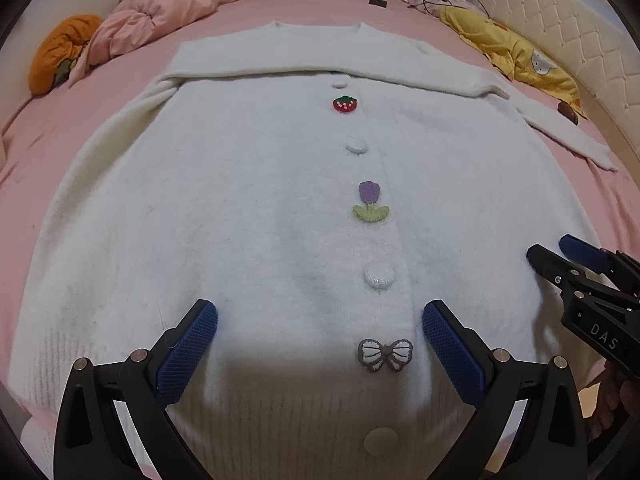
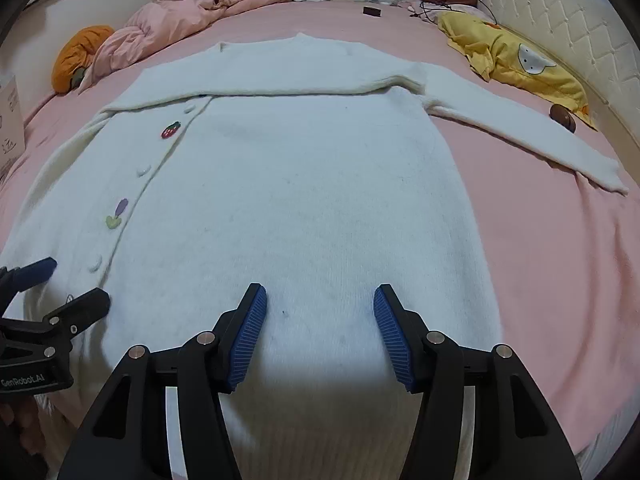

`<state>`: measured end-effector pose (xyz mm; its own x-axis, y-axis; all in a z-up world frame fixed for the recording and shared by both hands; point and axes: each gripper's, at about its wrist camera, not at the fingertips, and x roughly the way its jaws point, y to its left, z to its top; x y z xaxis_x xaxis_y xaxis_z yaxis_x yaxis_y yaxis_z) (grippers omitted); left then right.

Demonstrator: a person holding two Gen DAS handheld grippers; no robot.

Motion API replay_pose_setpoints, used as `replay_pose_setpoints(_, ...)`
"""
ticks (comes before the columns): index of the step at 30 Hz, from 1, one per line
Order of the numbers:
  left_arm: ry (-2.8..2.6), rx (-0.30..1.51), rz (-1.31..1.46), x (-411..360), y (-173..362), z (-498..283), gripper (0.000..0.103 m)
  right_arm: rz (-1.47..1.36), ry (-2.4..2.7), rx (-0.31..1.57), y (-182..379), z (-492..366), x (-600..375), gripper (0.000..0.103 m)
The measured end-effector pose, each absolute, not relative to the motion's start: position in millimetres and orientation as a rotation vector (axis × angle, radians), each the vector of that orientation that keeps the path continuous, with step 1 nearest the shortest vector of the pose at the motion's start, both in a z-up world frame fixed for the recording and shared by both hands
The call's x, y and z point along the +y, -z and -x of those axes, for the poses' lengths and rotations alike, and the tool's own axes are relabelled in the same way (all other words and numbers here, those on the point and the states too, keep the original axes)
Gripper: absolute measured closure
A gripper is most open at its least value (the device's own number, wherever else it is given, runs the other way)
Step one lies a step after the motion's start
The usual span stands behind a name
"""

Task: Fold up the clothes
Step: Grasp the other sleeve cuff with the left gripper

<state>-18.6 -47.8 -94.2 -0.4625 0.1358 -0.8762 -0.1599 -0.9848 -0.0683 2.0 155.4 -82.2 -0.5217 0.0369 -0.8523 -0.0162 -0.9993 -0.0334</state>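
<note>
While the white cardigan (image 1: 248, 200) lies buttoned and flat on the pink bed (image 2: 560, 260), one sleeve folded across its chest and the other trailing toward two o'clock, the left gripper (image 1: 320, 336) and right gripper (image 2: 320, 328) hover over its hem with fingers spread, holding nothing. It looks soft, light and floppy, so I'd pinch the hem corners; no containers are in reach.

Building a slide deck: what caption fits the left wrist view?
Open left gripper above a white cardigan spread on a pink bed.
</note>
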Motion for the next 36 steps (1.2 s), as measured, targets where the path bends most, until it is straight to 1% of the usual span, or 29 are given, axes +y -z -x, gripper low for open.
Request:
replay_pose_setpoints(8, -2.572, 0.032, 1.504, -46, 86, 20, 0.000, 1.522, -2.732, 0.026, 84, 7, 159, 0.044)
replay_pose_setpoints(9, -2.576, 0.030, 1.492, -46, 84, 21, 0.000, 1.522, -2.742, 0.038, 85, 7, 160, 0.039)
replay_pose_setpoints(10, -2.576, 0.024, 1.468, -46, 79, 24, 0.000, 1.528, -2.769, 0.067, 85, 7, 161, 0.029)
replay_pose_setpoints(11, -2.575, 0.033, 1.431, -43, 72, 31, 0.000, 1.539, -2.809, 0.101, 88, 6, 161, 0.017)
replay_pose_setpoints(12, -2.575, 0.058, 1.411, -40, 67, 37, 0.000, 1.536, -2.842, 0.111, 90, 5, 160, 0.015)
replay_pose_setpoints(15, -2.554, 0.192, 1.387, -15, 53, 70, 0.000, 1.455, -2.887, 0.045, 93, -3, 155, 0.015)
replay_pose_setpoints(17, -2.528, 0.303, 1.323, 15, 39, 100, 0.000, 1.440, -2.880, 0.038, 94, -2, 153, 0.015)
replay_pose_setpoints(20, -2.480, 0.434, 1.280, 62, 30, 143, 0.000, 1.458, -2.887, 0.067, 91, 0, 157, 0.015)
replay_pose_setpoints(22, -2.445, 0.493, 1.269, 90, 29, 165, 0.001, 1.481, -2.882, 0.122, 86, 3, 163, 0.015)
replay_pose_setpoints(25, -2.369, 0.590, 1.249, 137, 37, 195, 0.002, 1.391, -2.841, 0.186, 73, 3, 176, 0.015)
replay_pose_setpoints(27, -2.341, 0.681, 1.235, 163, 47, 211, 0.009, 1.315, -2.849, 0.206, 65, 6, 185, 0.015)
replay_pose_setpoints(29, -2.313, 0.777, 1.259, 183, 61, 228, 0.028, 1.336, -2.853, 0.217, 64, 13, 190, 0.015)
replay_pose_setpoints(30, -2.296, 0.804, 1.280, 190, 67, 235, 0.029, 1.356, -2.849, 0.235, 64, 16, 193, 0.015)
replay_pose_setpoints(33, -2.222, 0.778, 1.296, 200, 72, 245, 0.030, 1.410, -2.837, 0.364, 68, 23, 199, 0.015)
replay_pose_setpoints(36, -2.174, 0.683, 1.267, 204, 63, 242, 0.029, 1.431, -2.835, 0.452, 67, 26, 204, 0.015)
